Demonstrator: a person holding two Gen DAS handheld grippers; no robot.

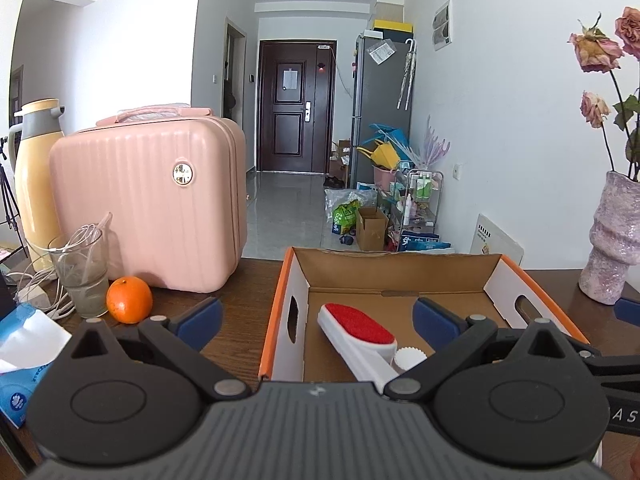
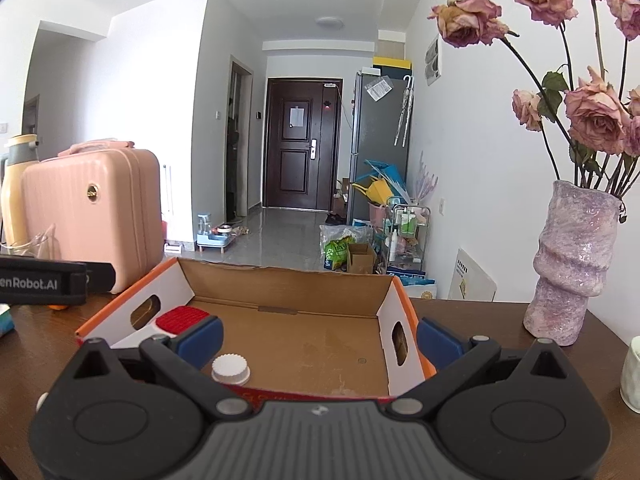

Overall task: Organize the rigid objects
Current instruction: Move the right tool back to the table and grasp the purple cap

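An open cardboard box [image 1: 400,272] with orange edges stands on the wooden table; it also shows in the right wrist view [image 2: 288,284]. Inside lie a white lint brush with a red pad [image 1: 358,330], partly seen in the right wrist view [image 2: 182,317], and a white ribbed bottle cap [image 1: 410,358] [image 2: 231,368]. My left gripper [image 1: 318,316] is open and empty over the box's near left side. My right gripper [image 2: 320,334] is open and empty over the box's near edge.
Left of the box stand a pink case [image 1: 152,204], an orange [image 1: 129,299], a glass with straws [image 1: 82,276], a yellow thermos [image 1: 34,184] and a tissue pack [image 1: 20,352]. A purple vase of dried roses [image 2: 572,264] and a pale cup [image 2: 632,376] stand on the right.
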